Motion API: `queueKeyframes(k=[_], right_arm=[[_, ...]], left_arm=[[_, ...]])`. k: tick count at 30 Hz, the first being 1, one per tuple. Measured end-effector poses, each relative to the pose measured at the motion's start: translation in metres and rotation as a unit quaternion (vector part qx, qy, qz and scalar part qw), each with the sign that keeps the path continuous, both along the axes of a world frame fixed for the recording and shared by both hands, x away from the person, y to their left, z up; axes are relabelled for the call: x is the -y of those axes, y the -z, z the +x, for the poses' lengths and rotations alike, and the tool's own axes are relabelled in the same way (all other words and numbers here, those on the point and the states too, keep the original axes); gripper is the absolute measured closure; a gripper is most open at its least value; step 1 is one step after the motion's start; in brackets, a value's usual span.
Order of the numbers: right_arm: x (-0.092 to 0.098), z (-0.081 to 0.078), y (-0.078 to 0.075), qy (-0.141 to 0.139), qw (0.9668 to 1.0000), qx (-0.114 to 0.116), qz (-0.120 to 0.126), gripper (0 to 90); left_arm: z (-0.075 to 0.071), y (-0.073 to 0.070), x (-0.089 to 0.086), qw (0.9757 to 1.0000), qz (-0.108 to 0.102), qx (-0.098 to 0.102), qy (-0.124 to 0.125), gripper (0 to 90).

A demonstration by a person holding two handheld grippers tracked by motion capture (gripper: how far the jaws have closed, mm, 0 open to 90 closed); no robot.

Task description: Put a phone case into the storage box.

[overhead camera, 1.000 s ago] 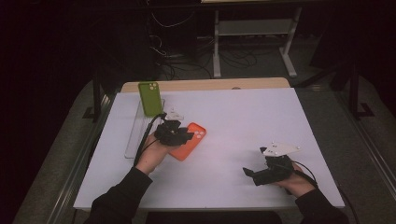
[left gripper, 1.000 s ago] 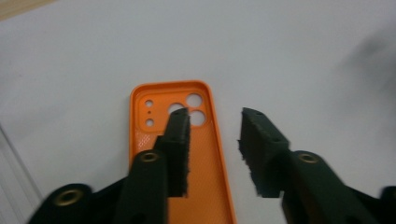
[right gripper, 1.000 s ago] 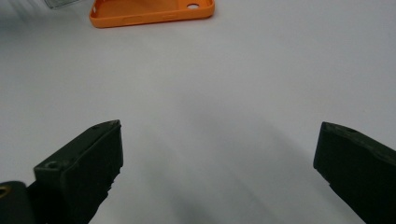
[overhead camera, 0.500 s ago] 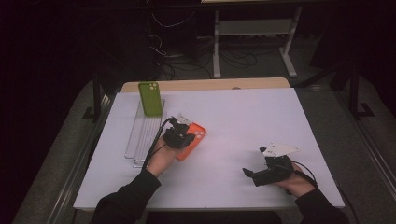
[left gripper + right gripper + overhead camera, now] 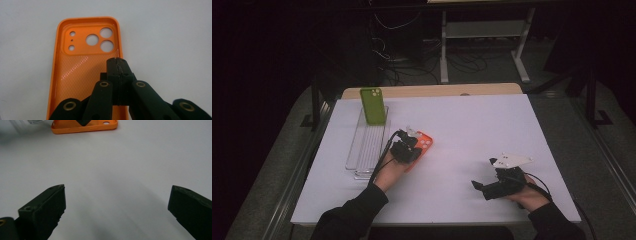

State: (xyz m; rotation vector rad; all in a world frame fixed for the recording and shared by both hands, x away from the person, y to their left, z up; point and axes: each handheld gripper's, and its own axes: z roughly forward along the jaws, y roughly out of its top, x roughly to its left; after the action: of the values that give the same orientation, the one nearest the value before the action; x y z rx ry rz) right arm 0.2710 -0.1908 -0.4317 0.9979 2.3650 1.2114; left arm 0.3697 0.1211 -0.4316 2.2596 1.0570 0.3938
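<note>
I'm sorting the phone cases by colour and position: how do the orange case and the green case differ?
The orange case lies flat on the white table, hollow side up; the green case stands upright at the far end of the clear rack. The orange case has the shut left gripper over its right edge; the green case has no gripper near it. Both have camera cutouts at the top.

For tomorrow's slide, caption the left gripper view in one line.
Left gripper, jaws shut, poised over the orange phone case lying open side up on the white table.
</note>
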Motion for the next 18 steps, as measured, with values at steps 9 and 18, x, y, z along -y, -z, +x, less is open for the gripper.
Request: queueKeyframes(k=[9, 18], right_arm=[[0.001, 0.0, 0.0, -0.003, 1.0, 0.004, -0.003, 0.5], [0.001, 0.0, 0.0, -0.003, 1.0, 0.004, -0.004, 0.6]], left_arm=[[-0.008, 0.0, -0.001, 0.9999, 0.014, 0.001, -0.003, 89.7], [-0.012, 0.001, -0.003, 0.9997, 0.012, -0.021, 0.0, 89.8]])
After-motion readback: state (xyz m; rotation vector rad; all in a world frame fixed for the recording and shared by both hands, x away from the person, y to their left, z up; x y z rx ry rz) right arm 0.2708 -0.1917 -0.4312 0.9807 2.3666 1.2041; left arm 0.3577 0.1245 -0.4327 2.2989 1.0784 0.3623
